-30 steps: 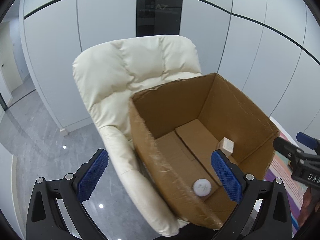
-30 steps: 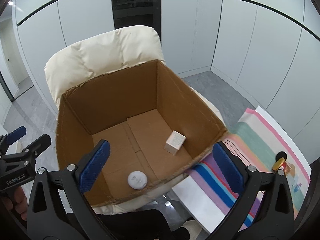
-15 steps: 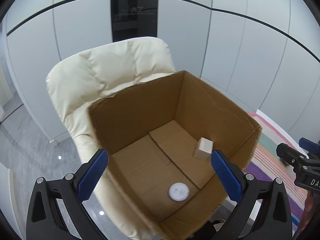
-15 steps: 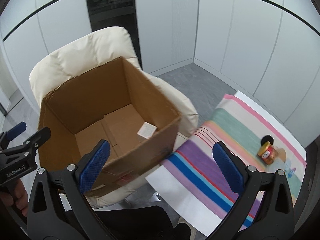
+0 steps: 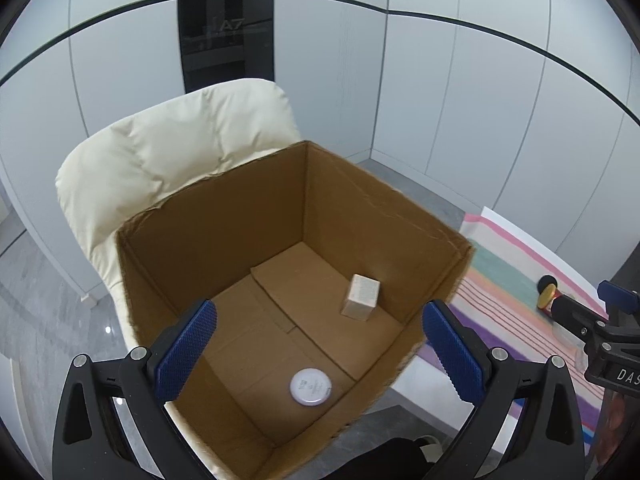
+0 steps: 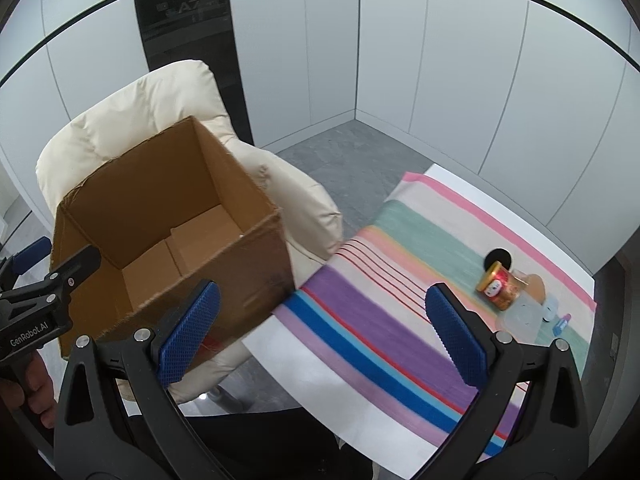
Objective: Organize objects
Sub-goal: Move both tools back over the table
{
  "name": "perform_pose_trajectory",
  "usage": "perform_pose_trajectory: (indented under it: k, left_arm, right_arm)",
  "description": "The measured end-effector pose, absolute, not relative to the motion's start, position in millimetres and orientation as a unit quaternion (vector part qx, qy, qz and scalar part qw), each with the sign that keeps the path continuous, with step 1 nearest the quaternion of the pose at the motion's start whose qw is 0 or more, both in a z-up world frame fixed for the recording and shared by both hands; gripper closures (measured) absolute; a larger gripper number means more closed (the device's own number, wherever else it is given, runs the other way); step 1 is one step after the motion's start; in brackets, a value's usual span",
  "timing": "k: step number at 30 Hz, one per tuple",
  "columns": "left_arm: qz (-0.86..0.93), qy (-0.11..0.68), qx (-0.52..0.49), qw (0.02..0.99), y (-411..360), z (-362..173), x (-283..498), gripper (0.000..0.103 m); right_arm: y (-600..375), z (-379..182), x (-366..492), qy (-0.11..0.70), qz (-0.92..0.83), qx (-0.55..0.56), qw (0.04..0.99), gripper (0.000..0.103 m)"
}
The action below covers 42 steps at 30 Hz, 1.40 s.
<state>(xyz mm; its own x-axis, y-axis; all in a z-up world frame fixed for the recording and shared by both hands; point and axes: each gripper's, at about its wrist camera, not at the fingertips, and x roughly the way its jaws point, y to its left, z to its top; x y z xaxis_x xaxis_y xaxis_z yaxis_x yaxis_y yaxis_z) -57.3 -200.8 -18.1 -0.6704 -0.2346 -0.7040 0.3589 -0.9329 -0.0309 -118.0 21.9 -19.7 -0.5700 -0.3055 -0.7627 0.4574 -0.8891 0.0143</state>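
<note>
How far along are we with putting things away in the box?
Done: a small carton and a round white tin already lie in the cardboard box on the chair. In hand: nothing; the left gripper and right gripper are both open and empty. Left: the red jar, a black disc and some small bits on the striped cloth.

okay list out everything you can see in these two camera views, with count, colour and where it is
box: 1, brown cardboard, open, on the chair
small carton: 1, beige, inside box
round tin: 1, white, inside box
chair: 1, cream, behind and under box
cloth: 1, striped, on white table
jar: 1, red with gold lid, lying on cloth
black disc: 1, beside jar
small tube: 1, blue, near cloth edge
left gripper: open, over box
right gripper: open, over cloth
</note>
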Motion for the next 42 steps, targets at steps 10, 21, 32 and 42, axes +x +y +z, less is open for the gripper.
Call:
perform_pose_trajectory:
  k: [10, 21, 32, 42]
  left_arm:
    - [-0.915, 0.069, 0.375, 0.130, -162, -19, -76, 0.000]
    - [-0.918, 0.054, 0.381, 0.093, -115, -22, -94, 0.000]
    - [-0.920, 0.040, 0.384, 0.059, -69, -22, -110, 0.000]
    - [-0.925, 0.021, 0.380, 0.016, -20, -21, -119, 0.000]
  right_arm:
    - [60, -21, -120, 0.088, -0.885, 0.414, 0.193, 0.000]
    - [109, -24, -124, 0.076, -0.889, 0.423, 0.159, 0.000]
    - [155, -28, -124, 0.063, -0.892, 0.430, 0.125, 0.000]
    - [204, -26, -120, 0.054, -0.895, 0.432, 0.094, 0.000]
